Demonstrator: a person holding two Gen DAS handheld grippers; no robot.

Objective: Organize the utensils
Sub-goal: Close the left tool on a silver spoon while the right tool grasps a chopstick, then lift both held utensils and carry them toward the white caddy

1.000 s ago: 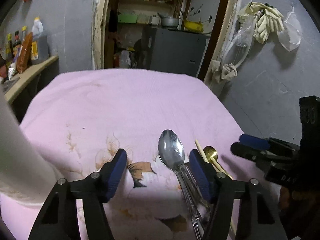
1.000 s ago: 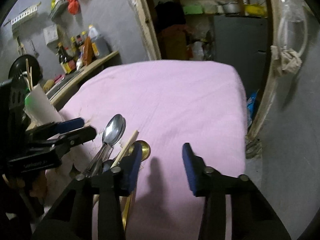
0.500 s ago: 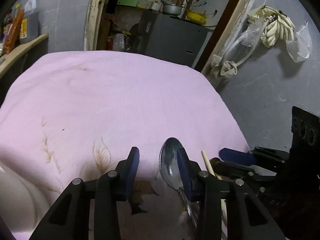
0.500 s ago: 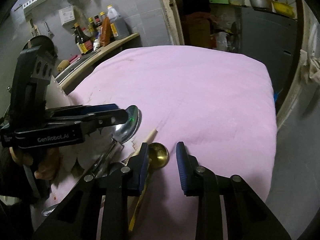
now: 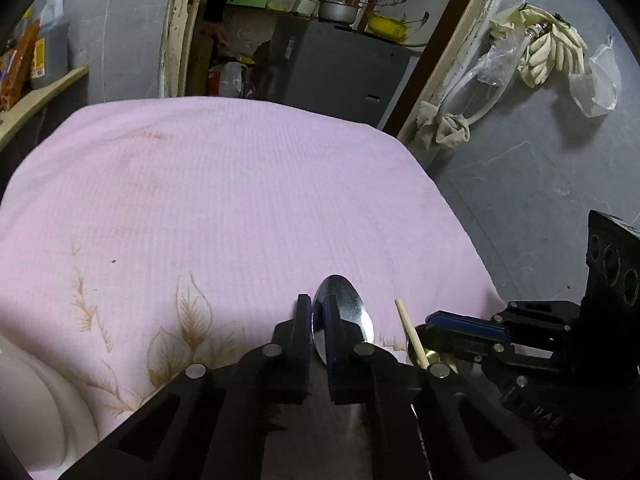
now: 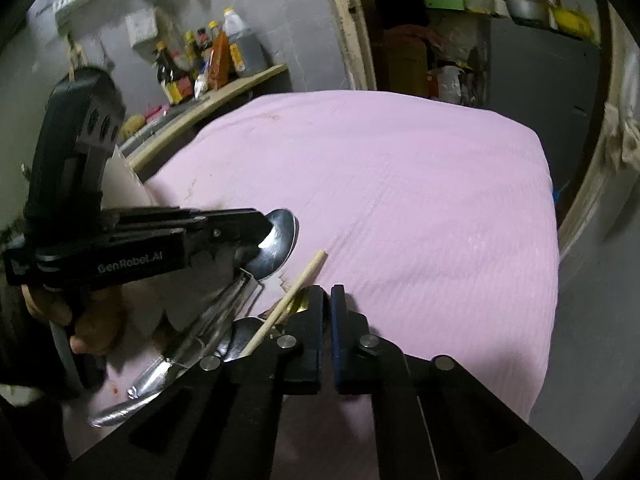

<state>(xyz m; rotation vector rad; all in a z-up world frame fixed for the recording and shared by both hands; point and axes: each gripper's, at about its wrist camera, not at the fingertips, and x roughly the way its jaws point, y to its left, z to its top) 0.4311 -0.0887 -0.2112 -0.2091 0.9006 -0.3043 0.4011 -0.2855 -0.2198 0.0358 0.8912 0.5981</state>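
On the pink cloth (image 5: pixel 248 184) we pinch each gripper together: left gripper (image 5: pixel 317 312) on the steel spoon (image 5: pixel 352 312), right gripper (image 6: pixel 326 300) on the gold spoon (image 6: pixel 299 305). Next we judge both need a straight lift.

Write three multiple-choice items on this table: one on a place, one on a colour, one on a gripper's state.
1. The wooden chopstick lies:
A. left of the silver spoon
B. between the silver spoon and the gold spoon
C. at the cloth's far edge

2. The cloth is:
A. pink
B. green
C. white

3. The left gripper is:
A. wide open
B. shut on the silver spoon's bowl
C. shut on the chopstick

Answers:
1 B: both views show the chopstick lying between the two spoons.
2 A: pink fabric with a brown leaf print covers the table.
3 B: its pads pinch the rim of the bowl.
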